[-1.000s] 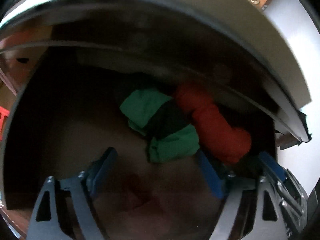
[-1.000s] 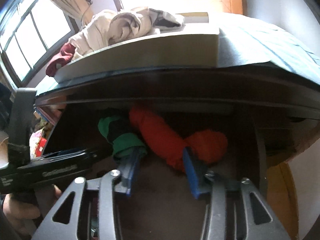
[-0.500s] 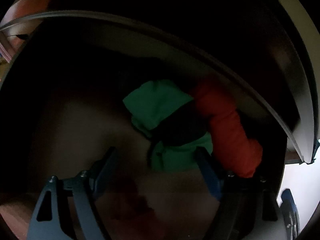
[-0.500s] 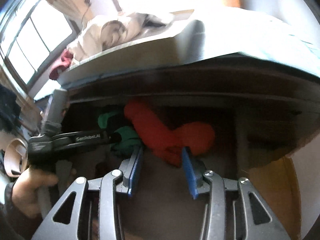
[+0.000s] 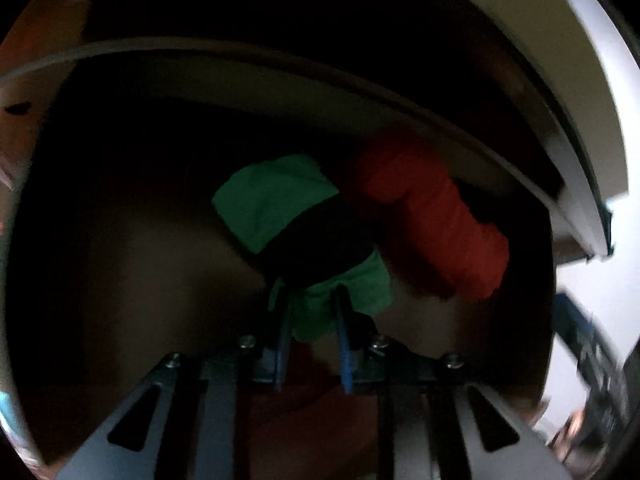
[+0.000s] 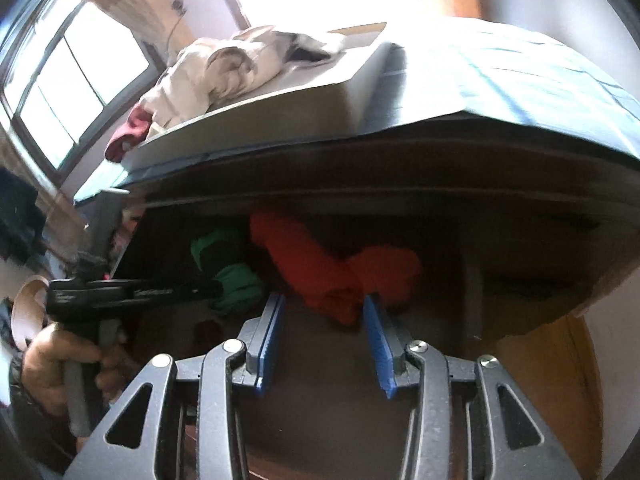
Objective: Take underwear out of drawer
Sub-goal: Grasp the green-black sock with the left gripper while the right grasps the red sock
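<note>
My left gripper (image 5: 310, 312) jaws have just closed from wide onto the near corner of the green underwear (image 5: 280, 204) in the drawer (image 5: 132, 280), ready for lifting; my right gripper (image 6: 320, 320) waits half-open, red underwear (image 6: 320, 268) just beyond its jaws.

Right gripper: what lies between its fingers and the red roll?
Nothing; in the right wrist view the right gripper stands open just before the red roll, over bare drawer floor.
</note>
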